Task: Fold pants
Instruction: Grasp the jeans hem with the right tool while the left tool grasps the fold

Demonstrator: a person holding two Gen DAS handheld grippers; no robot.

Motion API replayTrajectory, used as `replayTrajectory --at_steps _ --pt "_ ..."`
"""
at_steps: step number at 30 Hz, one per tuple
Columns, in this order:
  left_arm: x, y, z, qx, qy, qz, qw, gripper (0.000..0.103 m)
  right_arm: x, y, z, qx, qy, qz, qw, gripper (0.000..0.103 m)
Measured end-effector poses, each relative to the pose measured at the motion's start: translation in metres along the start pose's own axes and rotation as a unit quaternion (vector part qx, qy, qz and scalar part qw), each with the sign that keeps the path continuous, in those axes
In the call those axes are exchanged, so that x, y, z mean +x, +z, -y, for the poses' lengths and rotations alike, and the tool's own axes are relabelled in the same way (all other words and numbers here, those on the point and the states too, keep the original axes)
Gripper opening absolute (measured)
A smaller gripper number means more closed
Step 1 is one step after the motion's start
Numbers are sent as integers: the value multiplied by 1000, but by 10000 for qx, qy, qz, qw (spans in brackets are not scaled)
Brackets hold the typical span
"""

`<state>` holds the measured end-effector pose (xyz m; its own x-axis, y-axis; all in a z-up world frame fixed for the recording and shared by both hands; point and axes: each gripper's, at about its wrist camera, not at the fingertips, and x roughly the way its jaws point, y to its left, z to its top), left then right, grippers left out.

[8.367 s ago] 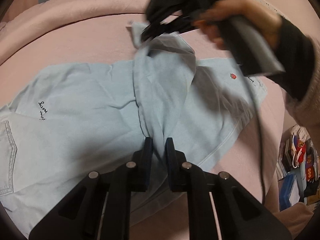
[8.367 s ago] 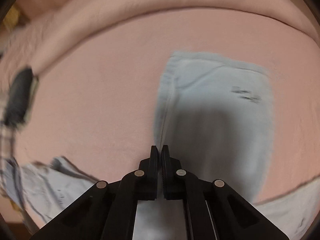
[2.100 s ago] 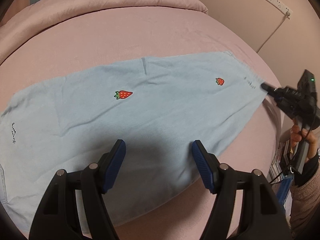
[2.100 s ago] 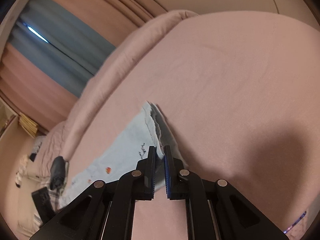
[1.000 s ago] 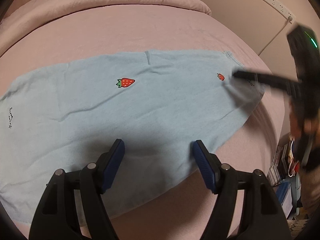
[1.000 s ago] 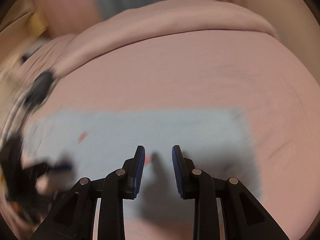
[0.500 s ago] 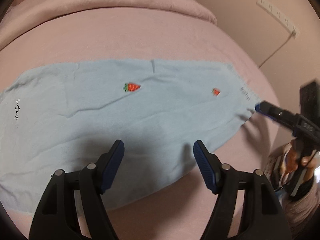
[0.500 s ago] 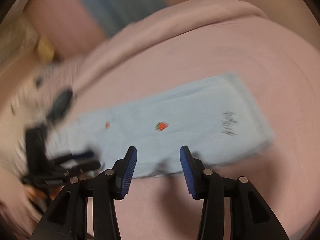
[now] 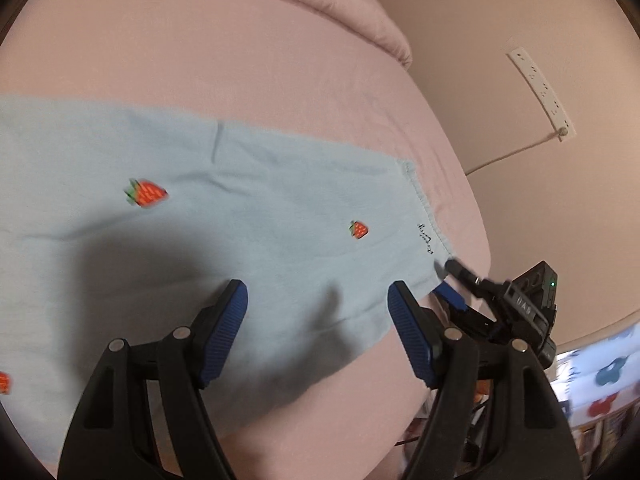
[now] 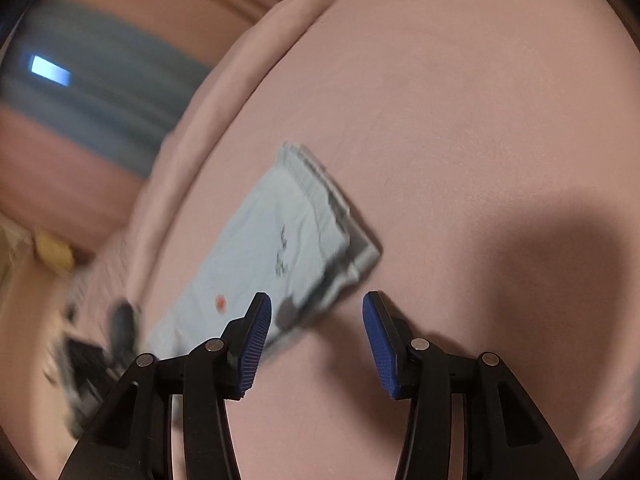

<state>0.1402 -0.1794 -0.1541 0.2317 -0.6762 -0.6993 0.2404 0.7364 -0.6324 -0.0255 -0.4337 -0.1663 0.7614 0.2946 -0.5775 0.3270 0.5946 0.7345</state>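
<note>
A pink bed cover (image 9: 248,60) fills most of the left wrist view, with a raised pink roll (image 9: 332,4) along its far edge. On the wall (image 9: 500,92) to the right, a white power strip (image 9: 538,92) is mounted at a slant, its cord (image 9: 516,152) running down toward the bed. At the near right, blurred coloured items (image 9: 600,392) sit low. In the right wrist view, blurred blue curtain (image 10: 92,92) and a yellow object (image 10: 54,254) stand far left.

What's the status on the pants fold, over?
Left gripper open above pants. Right gripper open at hem corner. Pants flat on bed. Nothing blocking.
</note>
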Motion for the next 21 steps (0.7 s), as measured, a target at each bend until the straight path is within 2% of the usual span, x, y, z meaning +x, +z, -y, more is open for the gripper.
replayTrajectory --at_steps 3,4,5,6,7,9,12,15,17,18,21 --pt "0 0 -11 -227 -141 4 9996 73 7 3 2 239 132 148 9995 48" --pt "0 1 -12 -297 -202 0 9994 73 8 3 0 198 89 198 9996 44" --pt "-1 2 -15 -378 -269 -20 9989 73 10 4 -4 114 7 246 9996 38" --pt "-2 4 -17 -452 -338 -39 9984 72 11 5 -8 28 -123 251 9996 24" --pt "-3 5 -18 -510 -399 -53 9979 72 14 7 -12 -28 -166 212 9996 18" --pt "-8 6 -22 -633 -482 -35 9968 72 12 9 -23 -163 -211 256 9993 15" --pt "-16 7 -28 -829 -601 58 9947 72 0 7 -54 -892 -215 464 9947 15" --pt "-31 9 -37 -1105 -870 181 9899 72 1 -3 -101 -1778 -220 474 9827 15" --pt "-43 9 -40 -1206 -1142 291 9857 72 8 -17 -135 -2497 -271 432 9670 15" --pt "-48 10 -39 -1249 -1350 366 9823 75 9 -24 -143 -2702 -287 410 9615 15" --pt "-59 12 -37 -1362 -1625 424 9763 86 24 -51 -168 -3298 -152 212 9437 15"
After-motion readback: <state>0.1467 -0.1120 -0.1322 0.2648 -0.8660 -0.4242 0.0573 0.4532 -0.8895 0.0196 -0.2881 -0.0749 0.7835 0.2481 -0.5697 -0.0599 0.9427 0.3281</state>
